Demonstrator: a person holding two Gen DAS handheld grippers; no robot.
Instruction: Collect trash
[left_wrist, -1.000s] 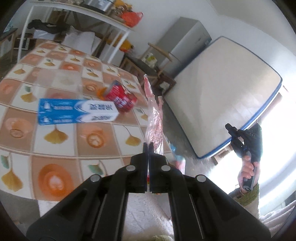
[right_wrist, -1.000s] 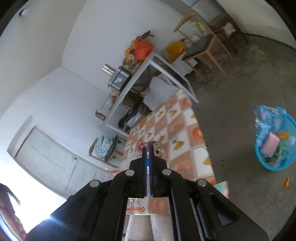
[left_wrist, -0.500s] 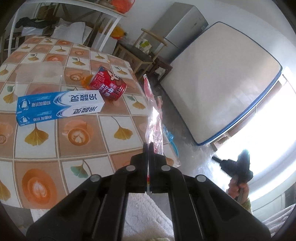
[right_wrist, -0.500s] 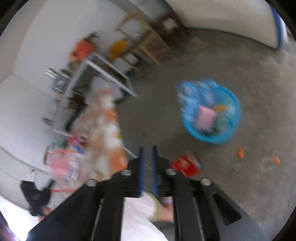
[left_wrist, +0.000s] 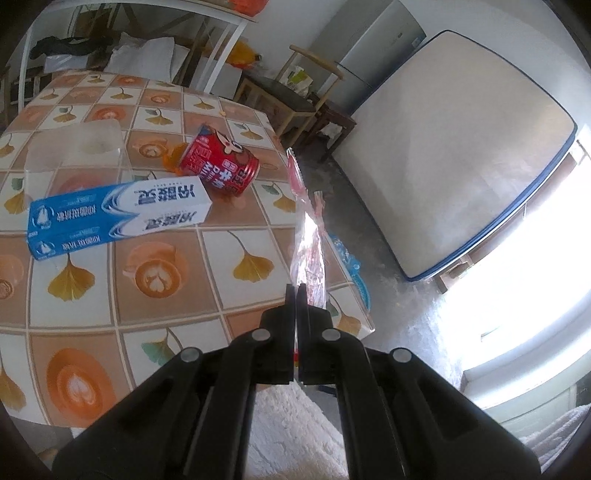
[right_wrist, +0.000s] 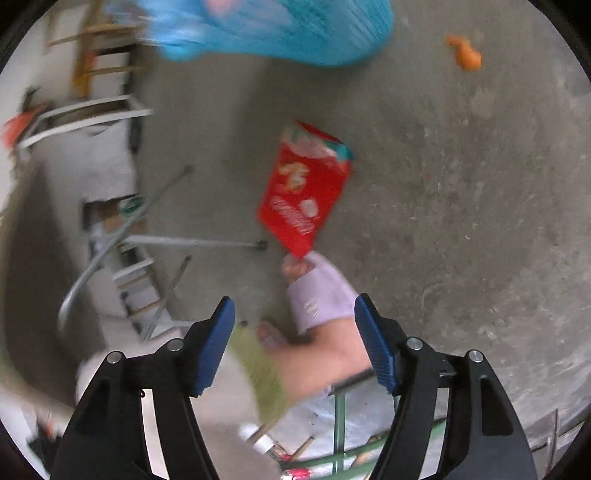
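The left claw (left_wrist: 296, 291) pinches a clear wrapper (left_wrist: 307, 236) above the surface (left_wrist: 207, 266), while the right claw (right_wrist: 295, 343) gapes over a red packet (right_wrist: 304, 192).

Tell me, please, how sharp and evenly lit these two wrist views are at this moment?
Left wrist view: sharp on the toothpaste box and red can, but the window at right is blown out to white. Right wrist view: motion-smeared, worst on the blue basket and left edge; the red packet is soft, lighting even.
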